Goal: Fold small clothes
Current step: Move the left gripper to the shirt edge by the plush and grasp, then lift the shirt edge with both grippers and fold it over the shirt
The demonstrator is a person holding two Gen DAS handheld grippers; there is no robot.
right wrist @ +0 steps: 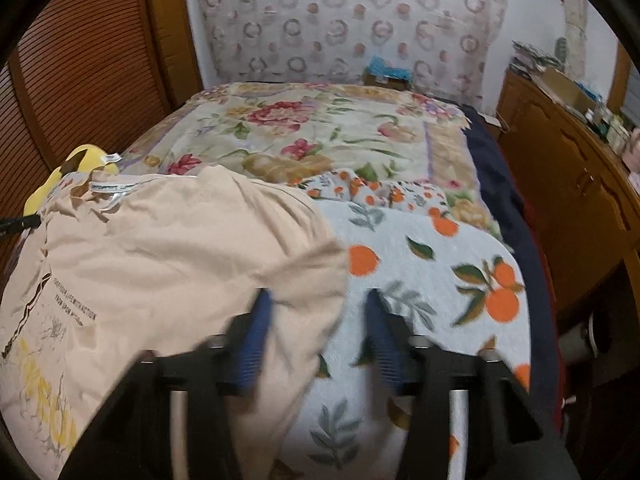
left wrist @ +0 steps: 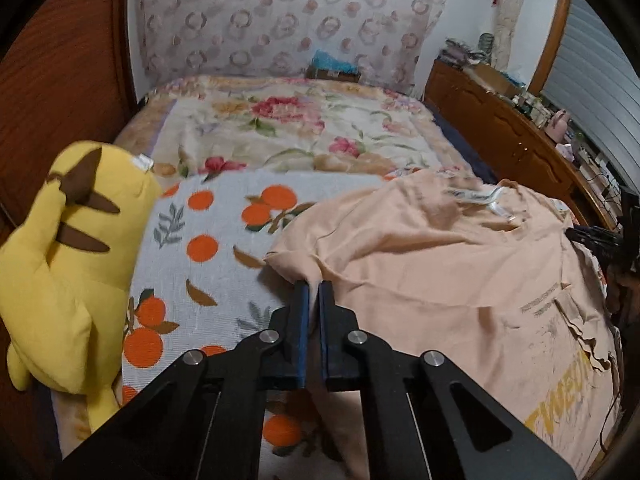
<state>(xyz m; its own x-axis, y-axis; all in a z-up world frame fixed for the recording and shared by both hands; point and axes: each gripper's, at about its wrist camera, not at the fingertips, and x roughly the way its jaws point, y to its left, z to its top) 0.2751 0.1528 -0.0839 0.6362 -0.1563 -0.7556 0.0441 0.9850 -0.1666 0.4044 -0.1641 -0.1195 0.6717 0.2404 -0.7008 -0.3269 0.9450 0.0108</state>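
Observation:
A peach T-shirt (left wrist: 420,260) with a yellow print lies crumpled on an orange-patterned blanket (left wrist: 208,240) on the bed. My left gripper (left wrist: 314,286) is shut, with its blue pads pinching the hem of the shirt's sleeve. In the right wrist view the same T-shirt (right wrist: 180,248) fills the left half. My right gripper (right wrist: 318,300) is blurred and stands open. The shirt's right edge lies between its fingers, the left fingertip (right wrist: 260,308) over the cloth and the other over the orange-patterned blanket (right wrist: 432,280). Neither pad presses the cloth.
A yellow plush toy (left wrist: 60,260) lies at the bed's left side against a wooden slatted panel (left wrist: 60,80). A floral blanket (left wrist: 300,128) covers the far half of the bed. A wooden dresser (right wrist: 568,184) crowded with small items runs along the right.

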